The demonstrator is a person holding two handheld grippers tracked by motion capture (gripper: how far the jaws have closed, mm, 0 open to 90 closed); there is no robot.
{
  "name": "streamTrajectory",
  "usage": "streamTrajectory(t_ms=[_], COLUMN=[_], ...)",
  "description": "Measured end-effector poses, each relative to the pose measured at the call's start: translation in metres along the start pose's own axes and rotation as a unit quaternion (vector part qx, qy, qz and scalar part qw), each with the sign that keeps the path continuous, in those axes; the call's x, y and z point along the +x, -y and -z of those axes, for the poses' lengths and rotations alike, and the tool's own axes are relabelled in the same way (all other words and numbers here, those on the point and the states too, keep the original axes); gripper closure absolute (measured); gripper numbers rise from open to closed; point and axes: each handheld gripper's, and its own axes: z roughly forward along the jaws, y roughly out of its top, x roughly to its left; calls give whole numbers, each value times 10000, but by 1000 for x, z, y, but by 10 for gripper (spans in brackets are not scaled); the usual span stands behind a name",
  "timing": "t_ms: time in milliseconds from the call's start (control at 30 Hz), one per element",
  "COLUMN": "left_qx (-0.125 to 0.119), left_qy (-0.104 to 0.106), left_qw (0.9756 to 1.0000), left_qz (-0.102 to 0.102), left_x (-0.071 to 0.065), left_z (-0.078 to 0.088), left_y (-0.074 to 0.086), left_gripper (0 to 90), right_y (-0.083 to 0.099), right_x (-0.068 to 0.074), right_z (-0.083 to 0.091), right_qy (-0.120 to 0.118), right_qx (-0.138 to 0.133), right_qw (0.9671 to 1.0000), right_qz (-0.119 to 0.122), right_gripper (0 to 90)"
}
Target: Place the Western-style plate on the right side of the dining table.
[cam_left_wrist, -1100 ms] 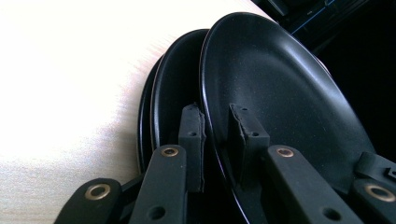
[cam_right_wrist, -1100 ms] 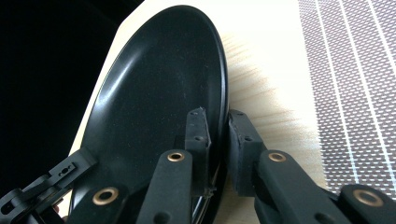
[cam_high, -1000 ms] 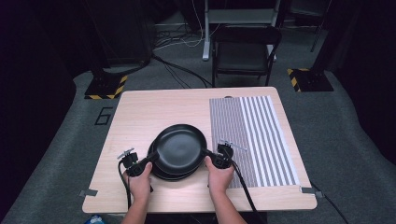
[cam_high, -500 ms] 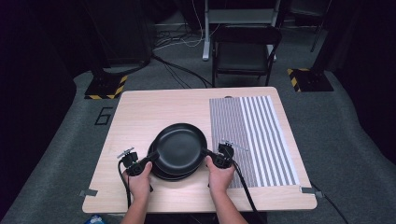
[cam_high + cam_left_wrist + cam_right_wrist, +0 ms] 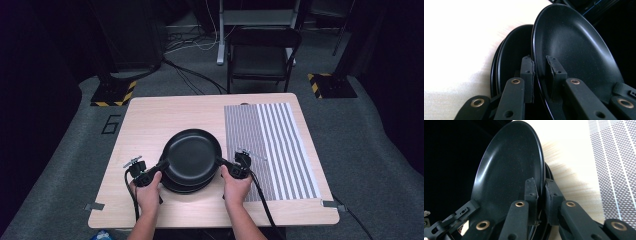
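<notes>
A stack of black plates [image 5: 185,187] sits on the near middle of the wooden table [image 5: 150,115]. The top black plate [image 5: 192,152] hangs just above the stack, held by both rims. My left gripper [image 5: 162,165] is shut on its left rim and my right gripper [image 5: 222,162] on its right rim. In the left gripper view the top plate's [image 5: 574,50] rim sits between the pads of the left gripper [image 5: 539,65], with the lower plates [image 5: 511,57] behind. In the right gripper view the right gripper [image 5: 540,186] pinches the top plate's [image 5: 509,170] rim.
A grey striped mat [image 5: 275,145] covers the right part of the table, close to my right hand. A dark chair [image 5: 262,55] stands beyond the far edge. Cables trail from both grippers over the near edge.
The top plate looks slightly higher over the stack than a second ago. Both hands have hardly moved and both grips have stayed on the rim.
</notes>
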Motion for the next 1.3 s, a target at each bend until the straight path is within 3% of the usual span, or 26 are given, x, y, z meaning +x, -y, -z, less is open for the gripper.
streamTrajectory(t_ms=[1300], left_qx=[-193], left_qy=[221], left_qw=[9994], left_qz=[-208], left_x=[-26], left_z=[12], left_y=[-31], left_gripper=[781], right_y=[-24], right_x=[22], right_z=[20], right_qy=[-248], right_qx=[-232], right_qw=[9993], right_qz=[147], right_gripper=[816])
